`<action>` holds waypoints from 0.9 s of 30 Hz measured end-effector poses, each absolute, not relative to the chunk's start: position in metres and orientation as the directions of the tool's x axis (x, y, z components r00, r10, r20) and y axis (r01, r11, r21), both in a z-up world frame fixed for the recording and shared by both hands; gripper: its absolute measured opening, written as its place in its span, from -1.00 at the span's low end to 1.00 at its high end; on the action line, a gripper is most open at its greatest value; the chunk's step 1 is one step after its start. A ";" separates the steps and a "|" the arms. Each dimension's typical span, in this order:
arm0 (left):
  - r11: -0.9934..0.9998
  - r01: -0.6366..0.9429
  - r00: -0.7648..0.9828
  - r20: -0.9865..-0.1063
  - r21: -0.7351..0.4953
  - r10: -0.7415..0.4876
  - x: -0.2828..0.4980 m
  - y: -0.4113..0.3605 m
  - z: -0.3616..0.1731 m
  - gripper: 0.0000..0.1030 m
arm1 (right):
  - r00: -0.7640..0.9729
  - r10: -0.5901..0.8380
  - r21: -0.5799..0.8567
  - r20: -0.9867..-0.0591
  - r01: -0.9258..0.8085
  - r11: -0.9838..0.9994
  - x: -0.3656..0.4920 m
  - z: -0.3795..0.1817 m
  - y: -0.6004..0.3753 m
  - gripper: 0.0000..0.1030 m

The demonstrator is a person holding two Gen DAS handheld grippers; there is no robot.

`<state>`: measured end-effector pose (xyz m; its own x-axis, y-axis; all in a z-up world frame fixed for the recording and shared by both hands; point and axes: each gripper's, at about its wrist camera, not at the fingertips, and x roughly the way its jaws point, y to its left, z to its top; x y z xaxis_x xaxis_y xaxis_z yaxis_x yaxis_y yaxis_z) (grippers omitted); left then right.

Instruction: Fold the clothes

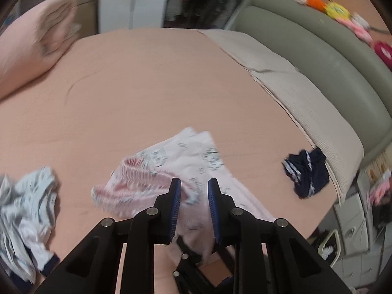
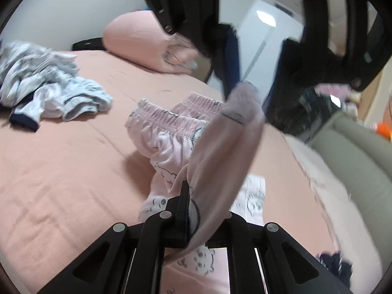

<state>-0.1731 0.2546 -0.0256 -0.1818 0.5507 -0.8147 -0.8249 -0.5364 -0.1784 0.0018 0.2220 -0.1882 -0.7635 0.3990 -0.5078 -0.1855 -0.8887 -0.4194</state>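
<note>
Pink printed pyjama trousers [image 2: 169, 144] lifted off bed sheet [image 1: 147, 78]: left gripper [image 1: 194, 183] jaws narrowly parted, cloth pinched deep between pads; right gripper [image 2: 196, 196] nearly closed on leg; keep both edges level and taut above waistband

A big bed with a pink sheet [image 1: 147, 78] fills the room; a fat pink pillow [image 1: 31, 49] sits at its far corner; a soft grey-green headboard [image 1: 318, 56] runs along one side, with a pale ribbed blanket [image 1: 294, 93] beside it; bright toys [image 1: 335, 9] lie behind; a white wall [image 2: 61, 7] and a white door [image 2: 264, 36] stand beyond.
</note>
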 end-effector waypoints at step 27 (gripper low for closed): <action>-0.635 -0.617 0.067 -0.835 -0.465 0.546 -0.265 0.244 -0.078 0.71 | -0.664 0.428 -0.152 -0.613 -0.432 -0.889 0.050 -0.178 0.307 -0.88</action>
